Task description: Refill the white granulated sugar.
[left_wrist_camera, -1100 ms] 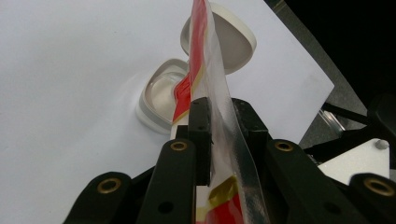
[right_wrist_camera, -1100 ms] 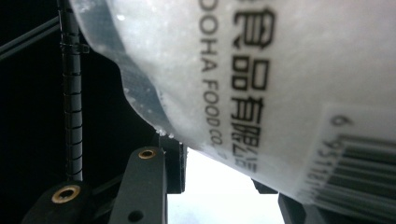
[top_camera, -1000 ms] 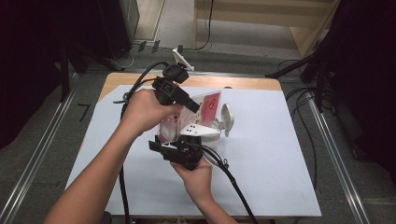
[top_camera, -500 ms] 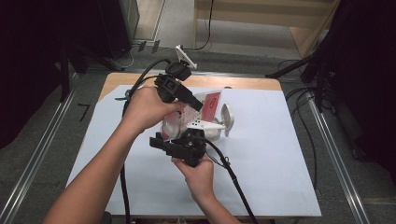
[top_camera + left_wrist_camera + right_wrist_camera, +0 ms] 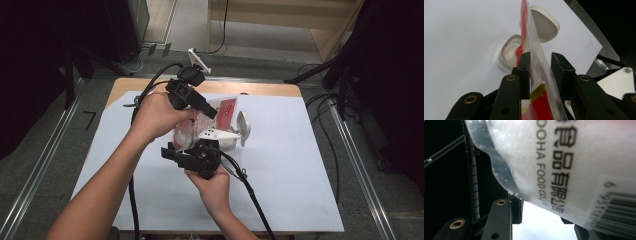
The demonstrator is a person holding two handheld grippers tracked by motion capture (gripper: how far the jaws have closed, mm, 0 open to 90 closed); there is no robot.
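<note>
The red-and-clear food pouch (image 5: 534,57) stands edge-on between the left gripper (image 5: 539,72)'s narrowed fingers, its long axis running away toward the white lidded container (image 5: 510,53), while the right gripper (image 5: 192,152) holds its lower end.

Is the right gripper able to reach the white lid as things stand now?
Probably not at once. The right gripper has the pouch between its jaws, and the lid lies beyond the pouch and the left gripper. It would have to release the pouch and go around.
</note>
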